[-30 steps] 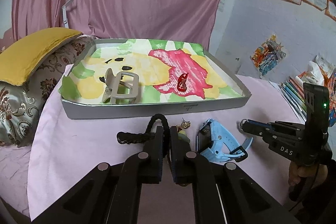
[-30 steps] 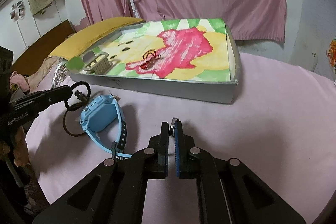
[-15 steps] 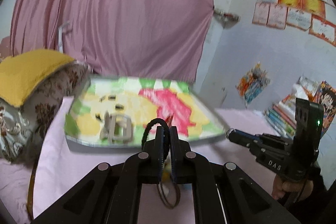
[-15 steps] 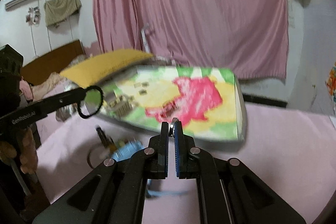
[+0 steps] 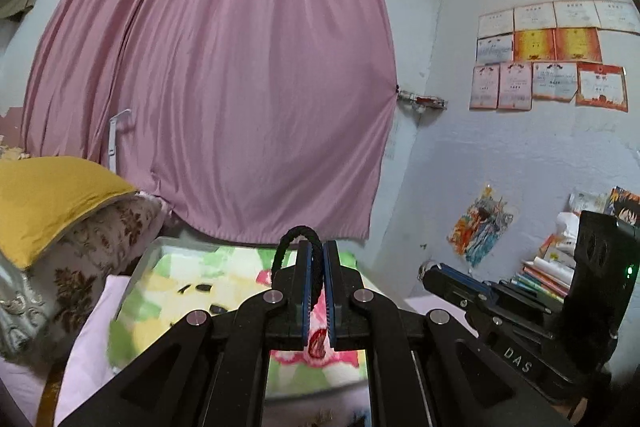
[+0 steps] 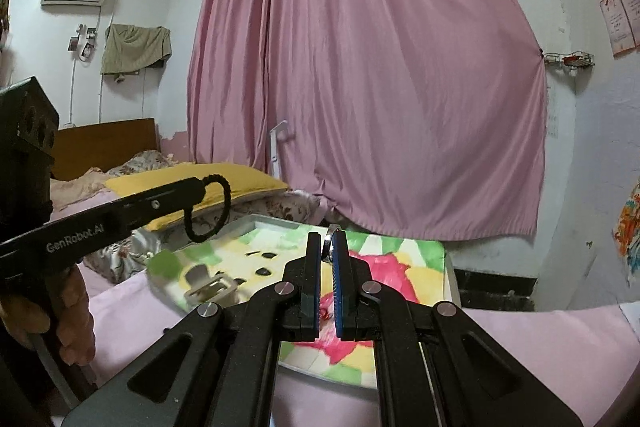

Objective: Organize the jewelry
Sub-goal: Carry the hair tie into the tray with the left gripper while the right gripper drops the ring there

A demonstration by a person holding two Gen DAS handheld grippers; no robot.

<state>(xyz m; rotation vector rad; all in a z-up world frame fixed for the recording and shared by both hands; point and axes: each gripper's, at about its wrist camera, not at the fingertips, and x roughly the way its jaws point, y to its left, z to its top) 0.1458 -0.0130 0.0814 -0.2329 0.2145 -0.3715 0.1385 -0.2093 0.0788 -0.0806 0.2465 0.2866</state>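
My left gripper [image 5: 315,247] is shut on a black hair tie [image 5: 298,237], lifted above the tray; it also shows in the right wrist view [image 6: 208,207]. My right gripper [image 6: 327,241] is shut on a small silver ring [image 6: 330,239], held above the tray's near edge. The grey tray [image 6: 450,267] has a colourful green, yellow and pink liner. In it lie a beige hair claw [image 6: 208,285] and a small red piece [image 5: 318,341]. The right gripper shows at the right of the left wrist view [image 5: 430,269].
The tray stands on a table with a pink cloth [image 6: 540,347]. A yellow pillow [image 5: 48,195] lies to the left, a pink curtain [image 5: 224,87] hangs behind, and books [image 5: 548,275] are stacked at the right wall.
Both grippers have risen off the table and moved over the tray, the left with the hair tie, the right with the ring. The blue watch has dropped out of view.
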